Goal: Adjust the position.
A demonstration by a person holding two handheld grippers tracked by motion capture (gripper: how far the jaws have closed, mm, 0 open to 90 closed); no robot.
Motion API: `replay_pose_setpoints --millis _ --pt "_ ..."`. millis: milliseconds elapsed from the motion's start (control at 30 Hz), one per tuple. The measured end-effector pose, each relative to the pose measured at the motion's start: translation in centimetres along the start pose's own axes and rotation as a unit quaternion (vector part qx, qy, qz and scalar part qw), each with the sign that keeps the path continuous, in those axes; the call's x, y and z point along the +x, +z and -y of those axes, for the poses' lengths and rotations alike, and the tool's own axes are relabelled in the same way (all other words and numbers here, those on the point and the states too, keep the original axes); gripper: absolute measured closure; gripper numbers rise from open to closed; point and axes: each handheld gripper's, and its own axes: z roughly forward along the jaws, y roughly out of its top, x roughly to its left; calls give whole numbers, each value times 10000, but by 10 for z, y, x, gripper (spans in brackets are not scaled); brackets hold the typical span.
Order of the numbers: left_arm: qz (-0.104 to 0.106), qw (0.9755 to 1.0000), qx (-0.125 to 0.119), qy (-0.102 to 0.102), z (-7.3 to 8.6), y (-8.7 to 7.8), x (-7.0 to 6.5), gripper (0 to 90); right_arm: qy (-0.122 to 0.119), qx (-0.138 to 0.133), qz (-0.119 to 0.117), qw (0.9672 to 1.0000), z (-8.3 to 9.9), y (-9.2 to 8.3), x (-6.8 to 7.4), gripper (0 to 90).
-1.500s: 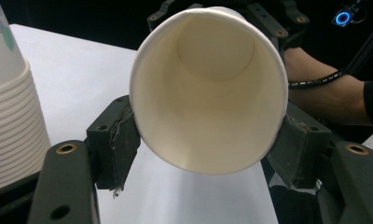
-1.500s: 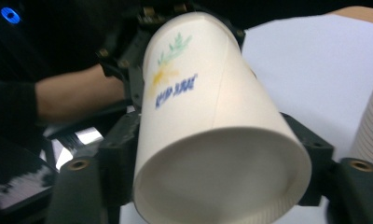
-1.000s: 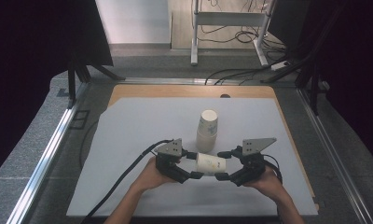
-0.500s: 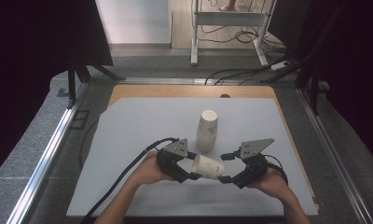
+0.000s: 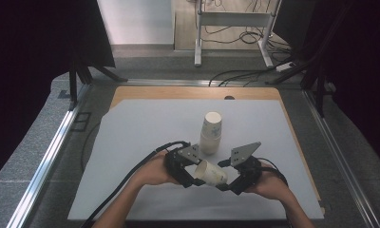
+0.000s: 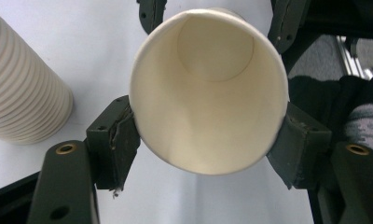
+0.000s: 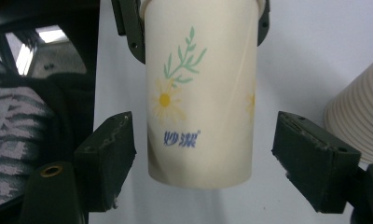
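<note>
Cup (image 5: 211, 172) position compared with 1 second earlier: it lies a little more tilted between the 2 tongs, while both hands have kept their places near the table's (image 5: 131, 142) front edge. The left gripper (image 6: 208, 135) is clenched on the cup's wide rim, pads pressing both sides, with the mouth facing its camera (the inside is bare, nothing in it). The right gripper (image 7: 203, 158) is released: its pads stand apart from the cup's base end, a gap showing on each side, so the cup hangs between them untouched. The cup bears a printed daisy and a green sprig. A stack of cups (image 5: 211, 133) stands upside down just behind the grippers, apart from the held cup.
</note>
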Motion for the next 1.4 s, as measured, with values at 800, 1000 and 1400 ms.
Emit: replay_pose_setpoints --millis 800,1000,1400 --pt "43 9987 426 276 -13 9 -7 302 -202 602 -347 9974 -14 26 1 324" --pt "53 9980 515 357 -14 10 -8 303 -231 654 -413 9967 -14 29 1 329" --pt "50 9981 511 348 -14 11 -9 293 -155 728 -382 9965 -14 30 2 354"
